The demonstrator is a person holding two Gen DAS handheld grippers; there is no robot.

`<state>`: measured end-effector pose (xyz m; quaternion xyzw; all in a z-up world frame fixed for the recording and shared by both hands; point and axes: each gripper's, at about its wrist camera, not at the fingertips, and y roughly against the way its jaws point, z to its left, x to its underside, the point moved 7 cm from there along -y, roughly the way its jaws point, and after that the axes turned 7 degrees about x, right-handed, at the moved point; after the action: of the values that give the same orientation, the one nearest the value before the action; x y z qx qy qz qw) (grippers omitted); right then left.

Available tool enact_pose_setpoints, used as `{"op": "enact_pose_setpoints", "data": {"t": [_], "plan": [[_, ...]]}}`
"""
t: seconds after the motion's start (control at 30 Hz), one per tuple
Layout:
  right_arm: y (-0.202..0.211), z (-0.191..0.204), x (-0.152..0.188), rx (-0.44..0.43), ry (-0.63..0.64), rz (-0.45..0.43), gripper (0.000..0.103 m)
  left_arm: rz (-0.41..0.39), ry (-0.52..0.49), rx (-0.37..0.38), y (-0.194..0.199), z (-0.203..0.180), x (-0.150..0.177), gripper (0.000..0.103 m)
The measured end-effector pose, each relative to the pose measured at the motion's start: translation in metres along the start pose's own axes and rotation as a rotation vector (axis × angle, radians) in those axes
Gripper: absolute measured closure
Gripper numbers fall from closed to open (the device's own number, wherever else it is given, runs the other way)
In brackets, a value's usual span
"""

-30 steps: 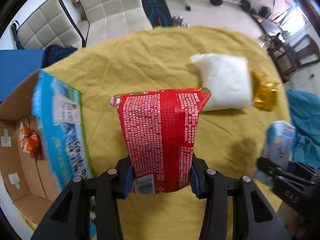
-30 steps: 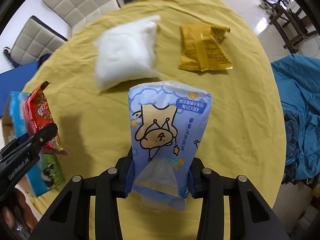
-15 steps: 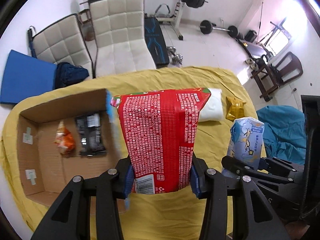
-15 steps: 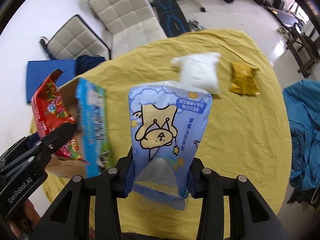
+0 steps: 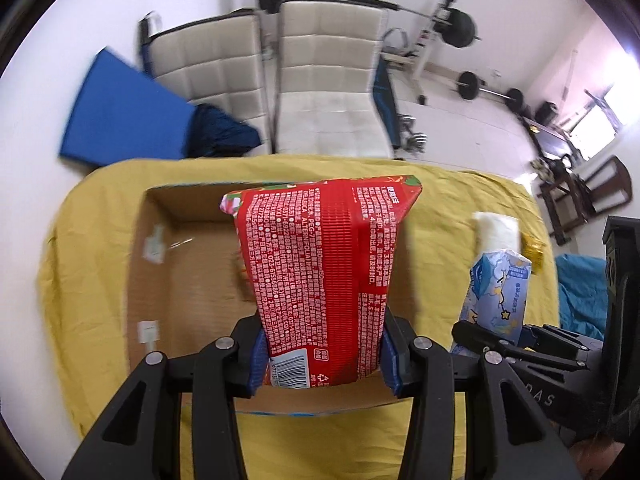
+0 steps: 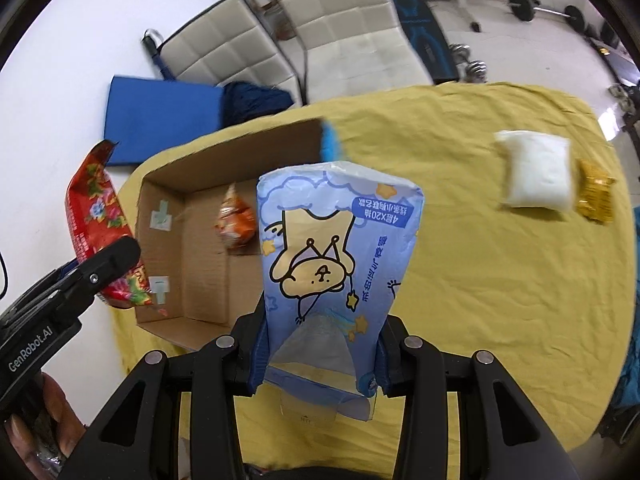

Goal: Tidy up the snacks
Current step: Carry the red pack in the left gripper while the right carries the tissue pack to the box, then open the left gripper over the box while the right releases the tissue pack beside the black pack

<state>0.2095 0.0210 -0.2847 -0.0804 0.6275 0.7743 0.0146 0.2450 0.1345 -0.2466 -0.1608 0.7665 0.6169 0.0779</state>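
My left gripper (image 5: 322, 354) is shut on a red snack bag (image 5: 320, 264), held upright above the open cardboard box (image 5: 160, 280). In the right wrist view the red snack bag (image 6: 96, 216) hangs at the box's left side. My right gripper (image 6: 320, 354) is shut on a light blue tissue pack with a cartoon bear (image 6: 332, 256), raised over the box's right edge; the left wrist view shows that pack (image 5: 496, 292) at the right. An orange snack (image 6: 236, 222) lies inside the cardboard box (image 6: 168, 184). A white pouch (image 6: 536, 170) and a yellow packet (image 6: 594, 192) lie on the yellow cloth.
The table wears a wrinkled yellow cloth (image 6: 480, 280). Two white padded chairs (image 5: 280, 80) stand behind it, with a blue mat (image 5: 120, 116) against the wall and gym weights (image 5: 460, 28) further back. A blue-covered seat (image 5: 580, 288) is on the right.
Both grippers have risen and swung left with their packs, so the box has come under them. The white pouch and yellow packet have slid off to the right of view.
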Motion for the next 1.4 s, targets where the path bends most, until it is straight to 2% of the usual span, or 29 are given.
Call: {"op": "enact_pose_setpoints", "data": {"t": [0.17, 0.27, 0.5, 0.77, 1.03, 1.4], "plan": [[-0.043, 0.046, -0.004, -0.007, 0.015, 0.065, 0.059, 0.058, 0.063, -0.030, -0.018, 0.058, 0.007, 0.061], [-0.074, 0.060, 0.000, 0.007, 0.016, 0.117, 0.059, 0.111, 0.094, -0.031, -0.043, 0.084, 0.010, 0.061], [-0.151, 0.065, 0.019, 0.089, 0.024, 0.241, 0.059, 0.229, 0.127, -0.045, -0.109, 0.129, 0.010, 0.061], [-0.203, 0.064, 0.032, 0.173, 0.051, 0.323, 0.059, 0.314, 0.127, -0.065, -0.171, 0.156, 0.002, 0.061], [-0.219, 0.067, 0.038, 0.199, 0.064, 0.347, 0.055, 0.353, 0.110, -0.074, -0.202, 0.162, 0.003, 0.060], [-0.209, 0.071, 0.030, 0.206, 0.070, 0.331, 0.045, 0.315, 0.089, -0.130, -0.178, 0.146, 0.001, 0.058]]}}
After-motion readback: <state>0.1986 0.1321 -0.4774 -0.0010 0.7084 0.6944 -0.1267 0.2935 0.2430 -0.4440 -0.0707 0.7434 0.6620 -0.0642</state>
